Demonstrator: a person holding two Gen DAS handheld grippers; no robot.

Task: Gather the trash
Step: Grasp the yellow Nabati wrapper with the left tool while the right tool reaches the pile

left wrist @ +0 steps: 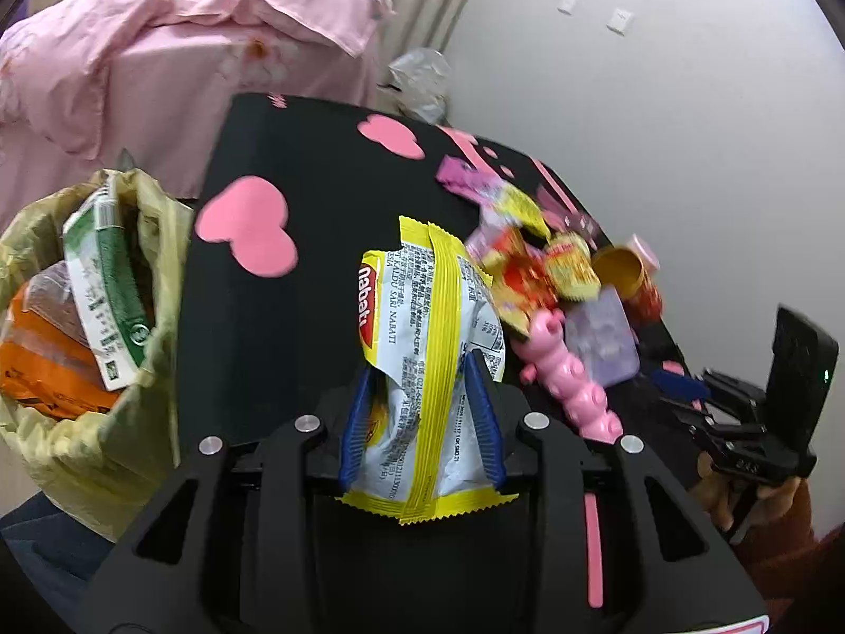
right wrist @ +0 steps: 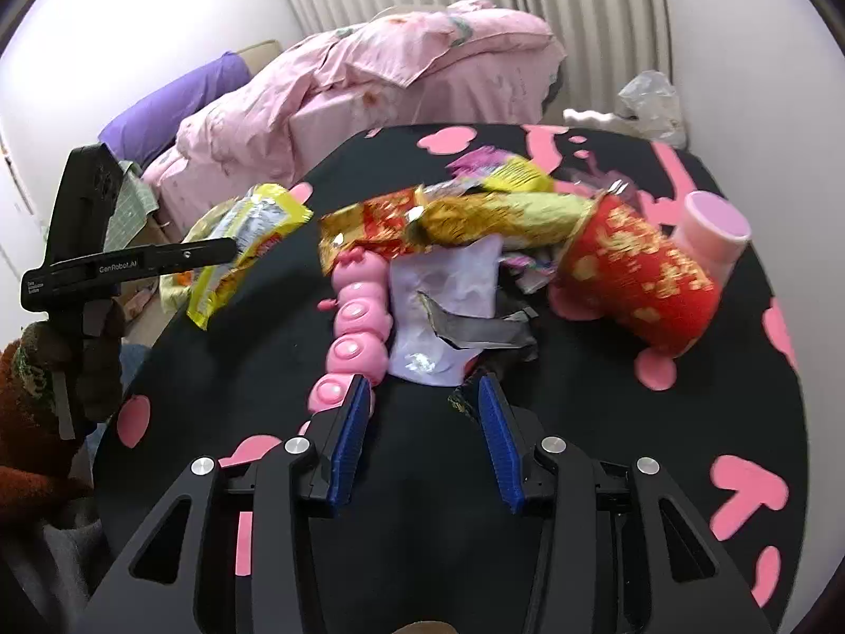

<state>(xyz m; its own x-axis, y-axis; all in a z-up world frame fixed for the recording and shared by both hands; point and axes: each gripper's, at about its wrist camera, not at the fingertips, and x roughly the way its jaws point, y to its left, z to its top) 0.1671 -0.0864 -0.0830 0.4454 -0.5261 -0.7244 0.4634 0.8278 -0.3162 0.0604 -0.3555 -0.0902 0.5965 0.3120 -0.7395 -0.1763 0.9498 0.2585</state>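
The yellow and white snack wrapper (left wrist: 422, 348) is pinched between the two blue fingers of the left claw (left wrist: 420, 370), which is closed tight on it, and the wrapper sticks up and out past the fingertips. It is held up above the black table (left wrist: 296, 327), which has pink shapes on it. At about nine o'clock from the wrapper sits the yellow trash bag (left wrist: 79, 422), open at the top, with a green and white carton (left wrist: 105, 290) and an orange packet (left wrist: 42, 364) inside. At about two o'clock from the wrapper lies a pile of more wrappers (left wrist: 533, 259) on the table, with a pink toy caterpillar (left wrist: 570, 380) and a pale purple tray (left wrist: 607, 343) just beside it. In the right wrist view, the right claw (right wrist: 420, 396) is open with nothing between its fingers, low over the table. The caterpillar is at its eleven o'clock and the purple tray at twelve o'clock. A red paper cup (right wrist: 639, 274) lies tipped on its side at two o'clock, touching a pink cup (right wrist: 713, 232). A pink bed (right wrist: 369, 79) is far behind.
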